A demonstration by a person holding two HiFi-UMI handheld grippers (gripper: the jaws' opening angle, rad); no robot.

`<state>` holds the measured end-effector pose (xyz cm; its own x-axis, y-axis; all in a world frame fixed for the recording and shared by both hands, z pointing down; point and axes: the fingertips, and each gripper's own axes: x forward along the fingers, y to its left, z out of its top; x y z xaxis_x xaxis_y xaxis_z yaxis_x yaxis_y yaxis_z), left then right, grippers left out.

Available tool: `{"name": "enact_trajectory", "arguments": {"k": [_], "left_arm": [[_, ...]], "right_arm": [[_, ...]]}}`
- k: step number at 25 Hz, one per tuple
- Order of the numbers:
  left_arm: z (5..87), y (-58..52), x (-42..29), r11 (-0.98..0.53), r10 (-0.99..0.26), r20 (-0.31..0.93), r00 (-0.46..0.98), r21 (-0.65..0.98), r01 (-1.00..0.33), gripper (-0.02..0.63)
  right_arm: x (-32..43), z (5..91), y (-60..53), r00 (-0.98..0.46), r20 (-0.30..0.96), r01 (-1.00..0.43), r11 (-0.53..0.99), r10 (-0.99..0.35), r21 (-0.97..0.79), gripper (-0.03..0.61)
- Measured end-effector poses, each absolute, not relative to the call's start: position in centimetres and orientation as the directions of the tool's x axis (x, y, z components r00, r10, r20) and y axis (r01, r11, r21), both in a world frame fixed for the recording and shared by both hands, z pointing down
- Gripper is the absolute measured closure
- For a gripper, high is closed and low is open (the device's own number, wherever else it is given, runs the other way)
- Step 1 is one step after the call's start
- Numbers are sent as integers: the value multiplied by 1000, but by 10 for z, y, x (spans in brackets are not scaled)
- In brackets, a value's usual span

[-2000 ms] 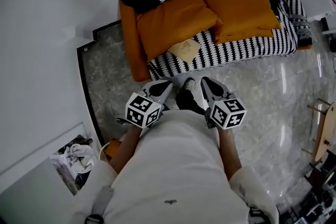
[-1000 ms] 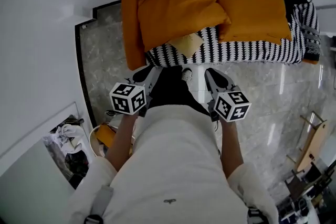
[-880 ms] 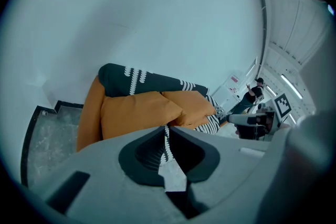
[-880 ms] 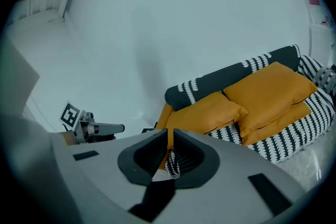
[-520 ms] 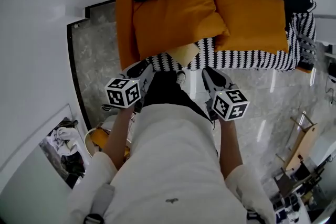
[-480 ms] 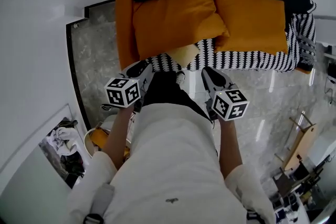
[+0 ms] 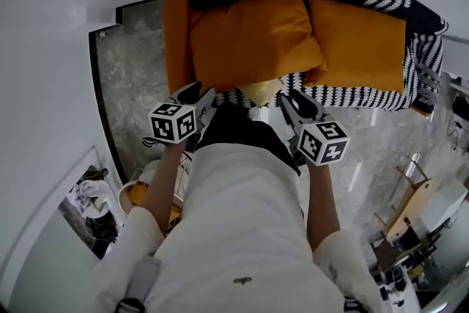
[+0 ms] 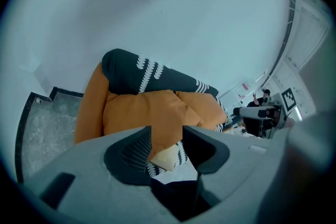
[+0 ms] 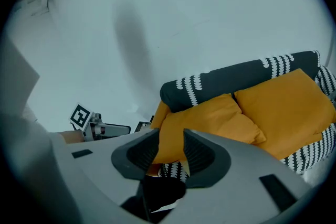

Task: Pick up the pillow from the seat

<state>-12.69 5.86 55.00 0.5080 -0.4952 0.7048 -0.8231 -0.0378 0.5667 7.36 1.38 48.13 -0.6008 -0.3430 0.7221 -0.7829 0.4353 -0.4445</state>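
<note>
The tan pillow (image 7: 260, 91) lies at the front edge of the seat (image 7: 352, 94), just before the left cushion (image 7: 253, 40). Left gripper (image 7: 196, 94) and right gripper (image 7: 287, 100) are opening, empty, short of it. Advance both, straddle opposite pillow edges, then clamp evenly.

I see a small pale-yellow pillow (image 7: 261, 91) lying flat on the seat (image 7: 366, 95), right at its front edge and toward its left end, on the black-and-white striped cover. Its rear edge meets the lower edge of a large orange cushion (image 7: 253, 40) leaning on the backrest. A second orange cushion (image 7: 363, 40) leans just beside that one, toward the seat's right end.
</note>
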Motion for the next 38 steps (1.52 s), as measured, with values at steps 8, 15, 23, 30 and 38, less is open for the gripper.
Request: {"name": "enact_trajectory", "arguments": {"k": [8,15,23,30,38], "left_arm": [[591,34,-149,-23,-429,725,539,587,-809,386],[637,32,-161,108,-388,750,536,614,-782,329],[687,45,-163,252,-409,741,533,653,-714,277],[725,62,-153,304,-367,774,516,624,-720,220],[759,78,-158,336,-279,816,507,577,-745,142]], "right_arm": [[54,508,-20,-580,765,-782,453,-280,-428,361],[71,529,-45,-523,815,-804,460,-248,-377,286],[101,573,-71,-452,872,-814,486,-185,-319,229],[121,613,-95,-453,886,-784,518,-100,-343,183],[150,670,-116,-423,906,-760,554,-25,-340,143]]}}
